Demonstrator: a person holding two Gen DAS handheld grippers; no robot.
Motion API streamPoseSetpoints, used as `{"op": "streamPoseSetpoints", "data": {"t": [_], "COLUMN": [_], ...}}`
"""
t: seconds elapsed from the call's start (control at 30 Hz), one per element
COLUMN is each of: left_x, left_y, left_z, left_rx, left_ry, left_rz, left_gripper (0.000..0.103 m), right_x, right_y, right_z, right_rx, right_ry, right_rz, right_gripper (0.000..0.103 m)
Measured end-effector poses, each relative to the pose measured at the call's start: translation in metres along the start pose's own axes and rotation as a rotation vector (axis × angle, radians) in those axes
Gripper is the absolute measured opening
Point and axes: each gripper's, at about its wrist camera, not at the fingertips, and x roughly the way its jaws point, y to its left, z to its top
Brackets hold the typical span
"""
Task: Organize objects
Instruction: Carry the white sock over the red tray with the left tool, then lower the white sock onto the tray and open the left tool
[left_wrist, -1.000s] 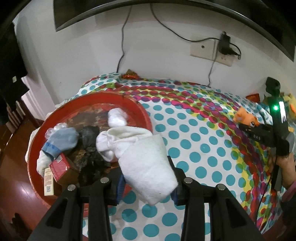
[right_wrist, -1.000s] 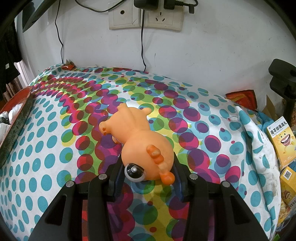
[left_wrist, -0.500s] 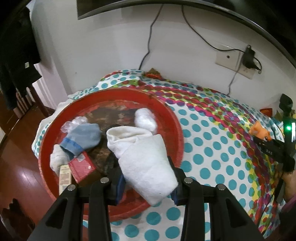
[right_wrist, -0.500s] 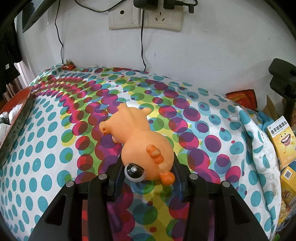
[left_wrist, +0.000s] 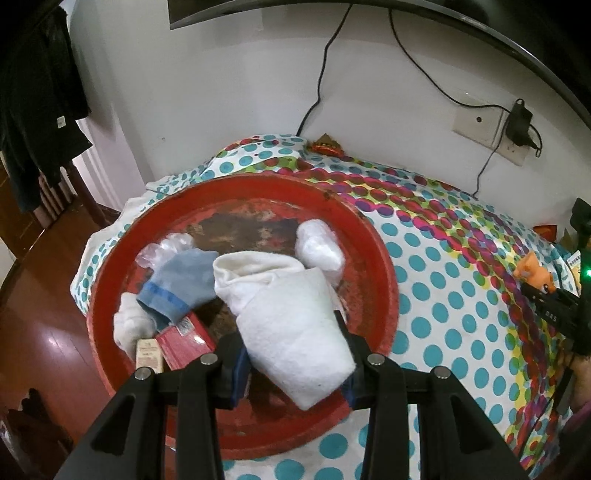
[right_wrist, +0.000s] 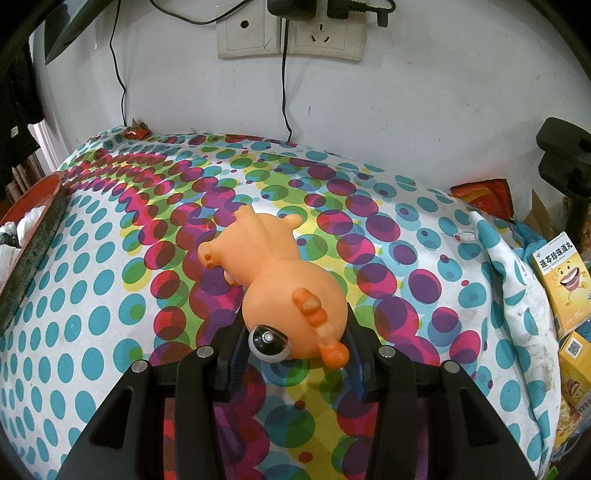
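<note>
My left gripper (left_wrist: 291, 354) is shut on a rolled white towel (left_wrist: 291, 317) and holds it over the red round tray (left_wrist: 380, 266). In the tray lie a blue sock (left_wrist: 181, 280), a white sock (left_wrist: 127, 325), a white wad (left_wrist: 317, 245), a clear plastic bag (left_wrist: 162, 249), a red box (left_wrist: 184, 343) and a beige box (left_wrist: 147, 356). My right gripper (right_wrist: 295, 354) is shut on the head of an orange rubber toy (right_wrist: 280, 280), which rests on the dotted cloth (right_wrist: 110, 295). The toy and right gripper also show far right in the left wrist view (left_wrist: 532, 273).
The tray's rim (right_wrist: 33, 236) shows at the left edge of the right wrist view. Yellow boxes (right_wrist: 557, 277) and a black clamp (right_wrist: 565, 155) stand at the table's right end. Wall sockets (right_wrist: 291, 33) with cables hang behind. A red wrapper (left_wrist: 327, 146) lies by the wall.
My left gripper has moved left and back with the towel, from the tray's right rim to over the tray. The right gripper and toy have not moved.
</note>
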Motion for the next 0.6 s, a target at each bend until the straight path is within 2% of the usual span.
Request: {"op": "streamPoseSetpoints", "data": {"t": [0.27,0.6], "left_x": [0.015,0.041], "left_y": [0.015,0.031], "left_z": [0.011,0.038], "left_rx": [-0.008,0.061], "left_ry": [0.024,0.058], "left_rz": [0.012,0.044], "left_gripper": [0.039,0.039], "right_x": [0.0,0.0], "right_y": [0.0,-0.001], "right_z": [0.0,0.0], "right_rx": [0.0,0.001], "right_ry": [0.0,0.0], "right_rz": [0.0,0.001], "right_gripper": [0.043,0.043]}}
